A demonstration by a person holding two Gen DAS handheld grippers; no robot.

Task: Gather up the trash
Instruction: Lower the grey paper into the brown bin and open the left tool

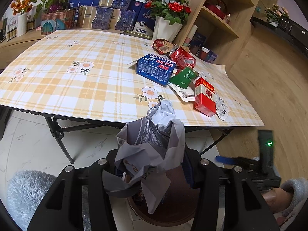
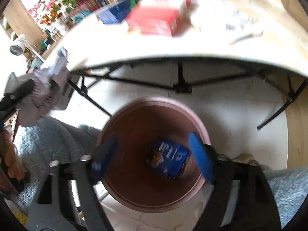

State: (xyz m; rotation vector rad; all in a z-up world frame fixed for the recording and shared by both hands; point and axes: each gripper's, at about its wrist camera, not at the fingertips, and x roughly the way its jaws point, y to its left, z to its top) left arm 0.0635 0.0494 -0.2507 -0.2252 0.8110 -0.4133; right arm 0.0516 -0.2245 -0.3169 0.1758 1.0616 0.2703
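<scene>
A crumpled grey plastic mailer bag [image 1: 152,146] is clamped in the left gripper [image 1: 152,171], held over the brown round bin [image 2: 154,202] on the white tile floor; the right gripper [image 2: 154,154] hangs above the bin, jaws spread wide and grasping nothing, with a blue packet [image 2: 167,157] lying inside the bin; on the checked folding table [image 1: 77,77] remain a blue ice-cream carton [image 1: 156,69], a crushed red can [image 1: 182,55], a green packet [image 1: 182,77] and a red cigarette box [image 1: 205,96], clustered near the right corner; black table legs [image 2: 181,80] stand just behind the bin; wooden shelves [image 1: 221,19] flank the table's right.
</scene>
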